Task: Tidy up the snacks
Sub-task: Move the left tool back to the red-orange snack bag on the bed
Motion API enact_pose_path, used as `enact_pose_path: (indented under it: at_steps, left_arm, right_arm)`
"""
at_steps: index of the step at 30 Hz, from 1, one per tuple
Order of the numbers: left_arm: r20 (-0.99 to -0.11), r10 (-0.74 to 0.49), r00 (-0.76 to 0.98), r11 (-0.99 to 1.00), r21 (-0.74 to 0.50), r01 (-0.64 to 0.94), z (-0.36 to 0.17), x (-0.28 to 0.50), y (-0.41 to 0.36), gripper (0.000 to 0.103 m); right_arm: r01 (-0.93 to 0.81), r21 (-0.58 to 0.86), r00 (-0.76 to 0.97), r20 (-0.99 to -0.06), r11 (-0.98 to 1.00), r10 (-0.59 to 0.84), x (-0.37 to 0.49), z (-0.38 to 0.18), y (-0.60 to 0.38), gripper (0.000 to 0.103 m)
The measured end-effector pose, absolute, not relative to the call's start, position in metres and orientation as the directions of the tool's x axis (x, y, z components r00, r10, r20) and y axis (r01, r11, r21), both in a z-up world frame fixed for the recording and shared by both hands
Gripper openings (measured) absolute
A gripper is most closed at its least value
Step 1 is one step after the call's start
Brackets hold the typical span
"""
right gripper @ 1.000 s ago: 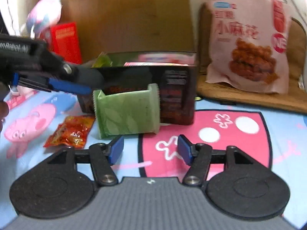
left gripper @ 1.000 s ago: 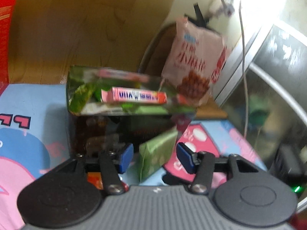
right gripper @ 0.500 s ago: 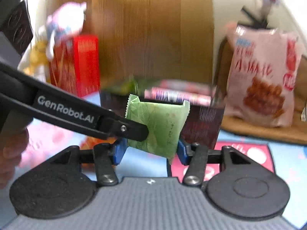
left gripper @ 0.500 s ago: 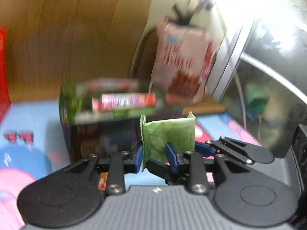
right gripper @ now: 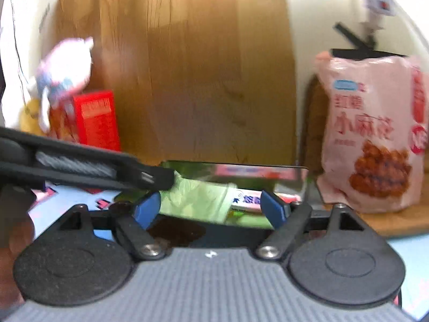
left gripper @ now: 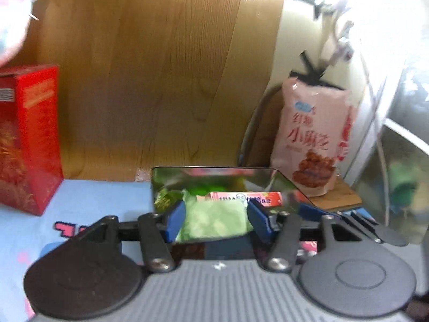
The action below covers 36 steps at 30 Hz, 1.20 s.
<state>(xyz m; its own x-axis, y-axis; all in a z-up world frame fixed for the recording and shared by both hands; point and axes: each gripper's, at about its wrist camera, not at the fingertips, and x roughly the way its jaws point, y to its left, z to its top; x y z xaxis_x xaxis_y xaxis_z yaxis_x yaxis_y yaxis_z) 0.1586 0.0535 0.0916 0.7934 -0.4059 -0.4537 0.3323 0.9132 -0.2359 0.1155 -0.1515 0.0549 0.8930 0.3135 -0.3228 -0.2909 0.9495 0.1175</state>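
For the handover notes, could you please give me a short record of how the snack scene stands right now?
box: open-topped box, holding a pink candy stick
green packet: at the box's opening
left tool: jaws have just been opening; packet between them, apparently not pinched
right tool: jaws have just been opening, wide; packet between them, clear of one pad
pink snack bag: upright behind the box
red carton: standing apart, far left
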Motion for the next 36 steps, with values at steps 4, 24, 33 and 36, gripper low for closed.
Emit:
enact_pose_path:
  at_steps: [4,24,33,36]
  left_arm:
    - [-0.509,-0.443,0.738,0.895,-0.296,0.333,0.077,0.139,0.082,0.053]
    - [-0.683,-0.384,0.621,0.922,-0.247,0.298,0.015,0.092,0.051,0.048]
    - [-0.659,-0.567,0.494,0.812,-0.344,0.472,0.023,0.023,0.031,0.051]
    - [-0.653,-0.486,0.580,0.860,-0.242,0.448,0.035,0.024,0.029,0.053]
  right_arm:
    - [-0.333,0.276,0.824,-0.379,0.902,0.421,0.083,0.037,-0.170,0.083]
    - [-0.460,0.152,0.683,-0.569,0.875,0.458,0.051,0.009,-0.134,0.040]
    - [-0.413,0.274,0.689,-0.529,0.868,0.495,-0.026,0.010,-0.194,0.048]
    - [-0.386,0.305,0.711,-0.502,0.870,0.492,-0.034,0.013,-0.202,0.048]
